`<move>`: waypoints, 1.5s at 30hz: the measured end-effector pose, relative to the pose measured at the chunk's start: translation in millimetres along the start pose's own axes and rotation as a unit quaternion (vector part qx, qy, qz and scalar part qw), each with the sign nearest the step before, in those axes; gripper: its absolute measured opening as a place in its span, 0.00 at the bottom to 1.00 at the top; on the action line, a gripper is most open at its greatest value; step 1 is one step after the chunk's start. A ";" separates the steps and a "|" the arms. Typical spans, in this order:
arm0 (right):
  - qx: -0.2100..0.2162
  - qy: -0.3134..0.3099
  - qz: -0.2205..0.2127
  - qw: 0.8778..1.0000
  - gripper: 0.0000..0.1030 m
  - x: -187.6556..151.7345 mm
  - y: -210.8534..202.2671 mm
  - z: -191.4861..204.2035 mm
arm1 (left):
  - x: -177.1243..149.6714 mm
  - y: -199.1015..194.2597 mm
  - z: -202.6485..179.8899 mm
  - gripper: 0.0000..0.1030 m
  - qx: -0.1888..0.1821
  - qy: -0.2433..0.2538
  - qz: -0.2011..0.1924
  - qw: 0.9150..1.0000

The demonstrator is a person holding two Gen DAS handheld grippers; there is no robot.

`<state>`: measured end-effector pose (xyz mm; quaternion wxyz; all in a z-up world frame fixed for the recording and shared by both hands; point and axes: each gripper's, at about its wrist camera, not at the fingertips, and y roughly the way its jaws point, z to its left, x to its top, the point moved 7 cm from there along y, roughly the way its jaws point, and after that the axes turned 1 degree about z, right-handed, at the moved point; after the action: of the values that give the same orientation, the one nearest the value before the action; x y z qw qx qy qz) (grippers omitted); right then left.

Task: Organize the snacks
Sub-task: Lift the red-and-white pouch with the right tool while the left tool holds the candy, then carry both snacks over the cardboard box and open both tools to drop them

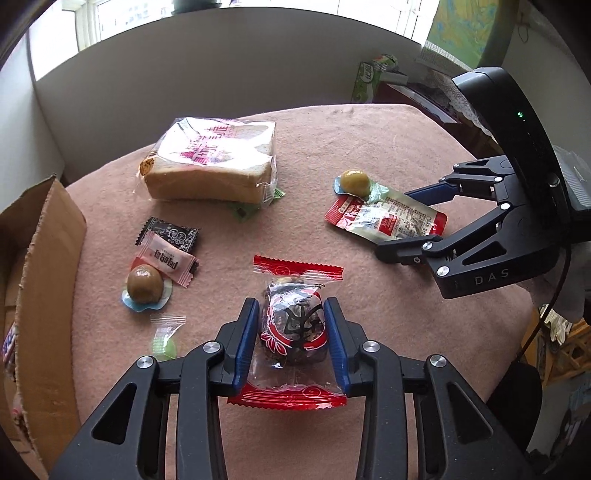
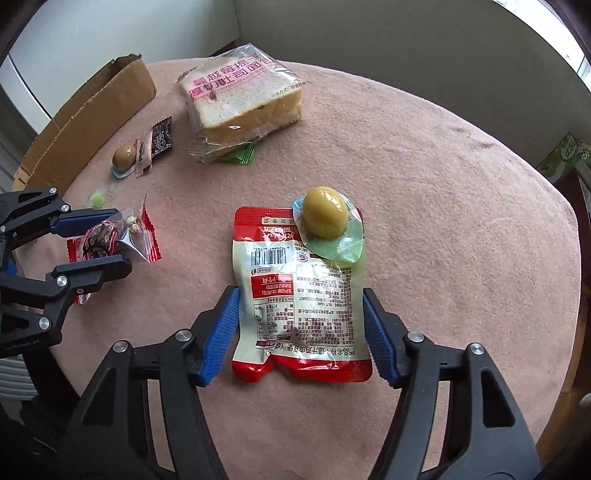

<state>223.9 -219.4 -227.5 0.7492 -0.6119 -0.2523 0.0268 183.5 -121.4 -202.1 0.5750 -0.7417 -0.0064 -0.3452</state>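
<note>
A pink cloth [image 1: 369, 147] is spread over the table; a green carton [image 1: 365, 79] is seen behind it, beneath a window [image 1: 258, 14].

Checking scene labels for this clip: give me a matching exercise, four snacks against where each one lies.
Things:
1. bread
2. red pouch
3. dark snack
4. green candy

Places:
A. between the left gripper's fingers
B. on a green packet, far side of the table
C. between the right gripper's fingers, an egg on its far end
D. loose on the cloth, left of the left gripper

Pairs: 1-B, 2-C, 3-A, 4-D
</note>
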 end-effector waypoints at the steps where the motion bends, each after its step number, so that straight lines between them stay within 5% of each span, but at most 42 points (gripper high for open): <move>1: 0.019 0.019 -0.001 1.000 0.56 -2.3 -1.9 -1.7 | -0.2 -0.6 0.2 0.33 -0.001 -0.001 -0.001 1.000; 6: 0.043 0.056 -0.019 0.997 0.55 -12.8 -14.8 -11.6 | -4.8 -6.7 -0.3 0.33 -0.003 -0.005 -0.008 1.000; 13: 0.158 0.107 -0.037 0.981 0.55 -30.2 -43.5 4.6 | -6.8 -23.6 2.9 0.33 -0.011 -0.011 -0.022 1.000; 18: 0.252 0.139 -0.043 0.957 0.55 -25.8 -48.8 32.0 | -10.6 -39.9 5.4 0.33 -0.015 -0.013 -0.032 0.999; 22: 0.184 0.108 -0.052 0.976 0.55 -18.8 -42.6 44.6 | -15.3 -50.5 10.7 0.33 -0.011 -0.016 -0.036 0.999; 27: 0.174 0.090 -0.037 0.980 0.55 -22.0 -44.2 51.5 | -20.7 -64.0 19.1 0.33 -0.001 -0.020 -0.042 0.999; 30: 0.288 0.172 -0.078 0.939 0.55 -7.9 -73.2 37.0 | -24.1 -75.3 24.7 0.33 0.005 -0.022 -0.048 0.999; 33: 0.202 0.148 -0.086 0.964 0.55 -2.6 -78.2 29.9 | -26.2 -85.4 29.4 0.33 0.006 -0.027 -0.053 0.998; 37: 0.203 0.130 -0.046 0.969 0.55 -10.9 -55.8 44.5 | -25.0 -95.0 32.7 0.33 0.011 -0.027 -0.062 0.998; 40: 0.251 0.150 -0.009 0.956 0.55 -25.9 -39.9 51.2 | -26.1 -99.8 35.1 0.33 0.011 -0.031 -0.066 0.997; 43: 0.188 0.111 -0.026 0.976 0.55 -25.0 -40.8 60.2 | -30.1 -102.9 35.6 0.33 0.016 -0.027 -0.066 0.997; 45: 0.193 0.100 -0.028 0.976 0.55 -21.1 -44.8 69.6 | -32.5 -106.4 39.1 0.33 0.021 -0.028 -0.068 0.997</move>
<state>165.0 -175.1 -184.5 0.8749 -0.4483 -0.1832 -0.0078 135.3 -39.2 -132.7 0.5650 -0.7371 -0.0799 -0.3621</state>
